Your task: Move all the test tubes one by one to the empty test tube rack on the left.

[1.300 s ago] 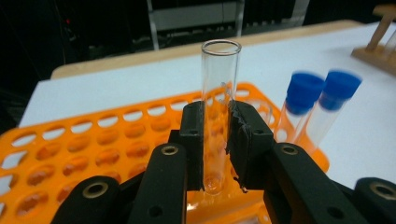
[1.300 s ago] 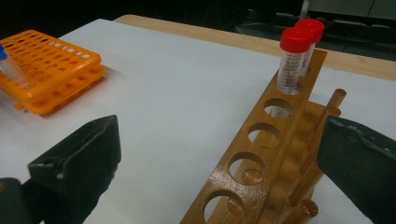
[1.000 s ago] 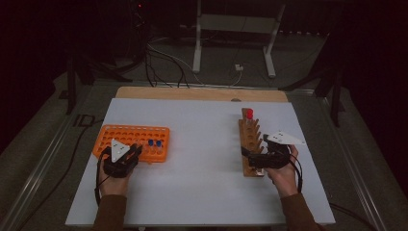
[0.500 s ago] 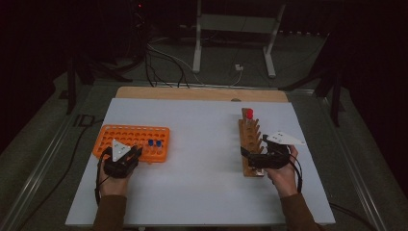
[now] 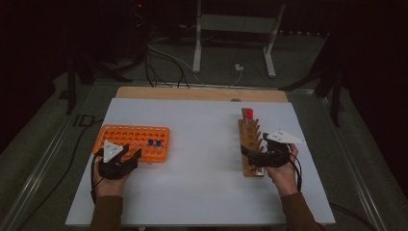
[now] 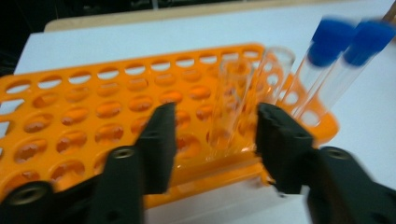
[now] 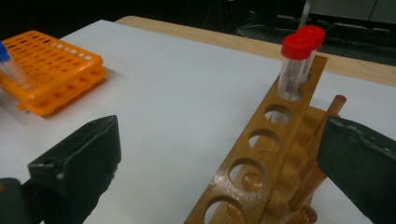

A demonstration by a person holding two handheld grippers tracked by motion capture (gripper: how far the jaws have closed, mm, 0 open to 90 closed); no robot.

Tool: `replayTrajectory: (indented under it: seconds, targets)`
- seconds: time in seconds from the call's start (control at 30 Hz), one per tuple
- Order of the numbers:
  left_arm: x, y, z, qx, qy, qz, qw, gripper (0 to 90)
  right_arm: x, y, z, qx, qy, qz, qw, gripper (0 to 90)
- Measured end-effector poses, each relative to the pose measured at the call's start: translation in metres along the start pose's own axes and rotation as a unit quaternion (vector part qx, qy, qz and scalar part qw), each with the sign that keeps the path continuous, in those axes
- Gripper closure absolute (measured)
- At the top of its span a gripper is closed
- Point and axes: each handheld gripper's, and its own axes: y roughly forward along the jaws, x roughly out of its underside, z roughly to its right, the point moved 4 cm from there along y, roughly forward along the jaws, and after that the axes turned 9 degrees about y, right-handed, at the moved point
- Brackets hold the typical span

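Your left tool (image 6: 212, 140) has just been opening; its black jaws now flank a clear, uncapped plastic tube (image 6: 229, 112) seated upright in the orange perforated plastic rack (image 5: 122, 136), pads clear of it. Two blue-capped tubes (image 6: 327, 56) lean nearby. Your right tool (image 7: 219, 158) stands wide open and empty, straddling the varnished wooden rack (image 7: 261, 158) with red-capped tubes (image 7: 295, 65) on the white bench (image 5: 202, 144).

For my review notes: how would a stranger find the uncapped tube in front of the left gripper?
Start at the orange rack on the left of the white table. Near its right end, between the open left gripper jaws, stands the clear tube. It has no cap, while the two tubes to its right have blue caps.
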Motion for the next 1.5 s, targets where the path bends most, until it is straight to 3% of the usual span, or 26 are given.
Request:
replayTrajectory:
  seconds: [0.13,0.27,0.47,0.63,0.77,0.97,1.1,1.27,1.37,1.5]
  targets:
    - [-0.004,-0.003,0.004,0.005,-0.001,0.013,0.9999,17.6,-0.008,0.0,0.001,-0.002,-0.003,0.002,1.0,0.3]
    - [-0.009,-0.007,0.007,0.011,-0.006,0.027,0.9995,1.5,-0.016,0.005,0.006,0.005,-0.004,-0.003,1.0,0.4]
    - [-0.016,-0.014,0.01,0.013,-0.002,0.052,0.9986,0.3,-0.029,0.021,0.017,0.021,-0.002,-0.01,0.9997,0.9]
    - [-0.018,-0.018,0.009,0.007,-0.004,0.065,0.9979,0.4,-0.035,0.041,0.03,0.045,0.01,-0.016,0.9988,8.7]
    - [-0.017,-0.017,0.011,0.009,-0.008,0.066,0.9978,0.7,-0.037,0.054,0.038,0.064,0.017,-0.024,0.9975,20.5]
    - [-0.018,-0.016,0.012,0.008,-0.009,0.068,0.9976,0.7,-0.037,0.068,0.045,0.087,0.026,-0.027,0.9955,45.5]
    - [-0.017,-0.016,0.012,0.007,-0.011,0.067,0.9977,0.7,-0.038,0.075,0.045,0.093,0.021,-0.037,0.9948,51.8]
    - [-0.017,-0.016,0.012,0.007,-0.011,0.066,0.9977,0.7,-0.037,0.08,0.049,0.098,0.041,-0.039,0.9937,64.6]
    - [-0.017,-0.016,0.011,0.007,-0.011,0.066,0.9978,0.7,-0.034,0.081,0.05,0.1,0.038,-0.044,0.9933,71.8]
    - [-0.016,-0.016,0.011,0.007,-0.012,0.065,0.9978,0.7,-0.035,0.079,0.05,0.097,0.042,-0.036,0.9938,74.5]
